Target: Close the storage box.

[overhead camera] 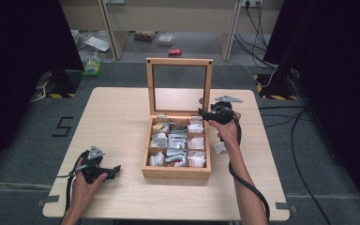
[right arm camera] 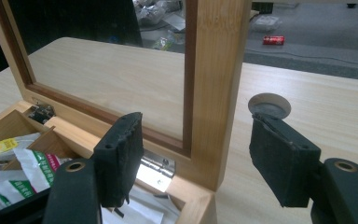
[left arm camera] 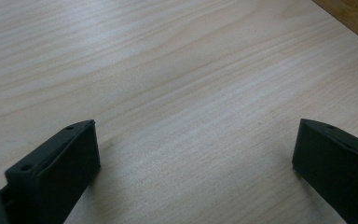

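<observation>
A wooden box [overhead camera: 176, 171] stands mid-table with its glass-paned lid [overhead camera: 179, 61] raised upright. Its compartments hold several tea packets [overhead camera: 177, 140]. My right gripper [overhead camera: 203, 115] hovers at the box's back right corner. In the right gripper view this gripper [right arm camera: 200, 158] is open, its jaws on either side of the lid's right frame post [right arm camera: 214, 70] without pressing on it. The hinge [right arm camera: 156, 168] lies just below. My left gripper [overhead camera: 116, 169] rests near the table's front left, open over bare wood [left arm camera: 196, 154], with nothing between its fingers.
A small white packet [overhead camera: 219, 148] lies on the table right of the box, beside the right forearm. A round grey disc [right arm camera: 270, 105] is set into the tabletop behind the box. A red can [overhead camera: 175, 52] and clutter lie on the floor beyond.
</observation>
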The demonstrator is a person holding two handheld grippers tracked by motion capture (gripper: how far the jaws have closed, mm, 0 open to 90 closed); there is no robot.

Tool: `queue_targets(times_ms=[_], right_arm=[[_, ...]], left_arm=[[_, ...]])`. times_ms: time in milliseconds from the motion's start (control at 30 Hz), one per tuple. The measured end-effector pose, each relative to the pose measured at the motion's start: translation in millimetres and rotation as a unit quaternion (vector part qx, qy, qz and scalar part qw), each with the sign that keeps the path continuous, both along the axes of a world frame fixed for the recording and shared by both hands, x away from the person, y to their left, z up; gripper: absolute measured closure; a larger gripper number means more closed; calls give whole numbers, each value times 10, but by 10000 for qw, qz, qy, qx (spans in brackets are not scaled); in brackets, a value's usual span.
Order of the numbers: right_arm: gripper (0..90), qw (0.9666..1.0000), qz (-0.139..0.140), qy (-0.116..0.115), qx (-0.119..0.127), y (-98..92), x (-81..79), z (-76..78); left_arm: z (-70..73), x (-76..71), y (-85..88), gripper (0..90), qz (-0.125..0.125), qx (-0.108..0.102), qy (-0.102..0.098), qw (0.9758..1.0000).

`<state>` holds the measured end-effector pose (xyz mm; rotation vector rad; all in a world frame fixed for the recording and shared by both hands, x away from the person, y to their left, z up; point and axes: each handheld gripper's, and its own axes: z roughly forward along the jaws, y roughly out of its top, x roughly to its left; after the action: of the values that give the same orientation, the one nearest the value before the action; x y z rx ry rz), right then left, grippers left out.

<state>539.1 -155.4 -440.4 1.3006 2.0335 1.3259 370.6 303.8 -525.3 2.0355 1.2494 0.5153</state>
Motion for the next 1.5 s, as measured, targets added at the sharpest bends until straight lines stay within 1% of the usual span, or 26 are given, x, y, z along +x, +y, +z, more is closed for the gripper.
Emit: queue_targets(times_ms=[100, 200, 267, 333, 367, 400, 500, 600, 667, 767, 800, 933, 1033, 1300, 1433, 1500], right_arm=[[359, 10000, 27, -33, 37, 19, 32, -2], [363, 10000, 45, -42, -27, 42, 53, -22], [370, 10000, 52, -48, -22, 52, 58, -30], [386, 9999, 76, -72, 45, 65, 64, -30], [393, 9999, 91, -84, 35, 74, 67, -28], [408, 9999, 101, -96, 13, 81, 70, -23], [410, 9999, 106, -110, -39, 104, 83, -3], [424, 9999, 78, -107, -9, 105, 100, 21], [431, 9998, 102, -143, -42, 103, 118, 46], [464, 9998, 87, -156, -38, 92, 132, 74], [475, 9999, 67, -133, -21, 93, 127, 78], [533, 9997, 63, -174, -148, 76, 104, 92], [572, 9991, 81, -293, -297, 61, 81, 110], [589, 9989, 87, -412, -227, 42, 11, 124], [588, 9983, 117, -541, -180, 25, -48, 114], [588, 9982, 116, -568, -160, 18, -77, 119]], left_arm=[[0, 0, 0, 1, 0, -1, 0, 10000], [0, 0, 0, 1, 0, -1, 0, 10000], [0, 0, 0, 1, 0, -1, 0, 10000], [0, 1, 1, 1, -1, -1, 3, 10000], [0, 1, 1, 1, -1, -2, 5, 10000], [0, 1, 1, 1, -2, -1, 5, 10000], [0, 1, 1, 1, -2, -2, 5, 10000], [0, 1, 1, 1, -2, -2, 5, 10000], [1, 1, 1, 1, -3, -1, 8, 10000], [0, 1, 1, 1, -1, -1, 5, 10000], [0, 1, 1, 1, -1, -1, 4, 10000], [0, 1, 2, 1, -1, -3, 5, 10000], [0, 2, 2, 1, 0, -4, 4, 10000], [0, 1, 1, 1, 0, -6, 5, 10000], [-1, 2, 2, 1, -2, -7, 4, 10000], [0, 2, 2, 1, -3, -7, 4, 10000]])
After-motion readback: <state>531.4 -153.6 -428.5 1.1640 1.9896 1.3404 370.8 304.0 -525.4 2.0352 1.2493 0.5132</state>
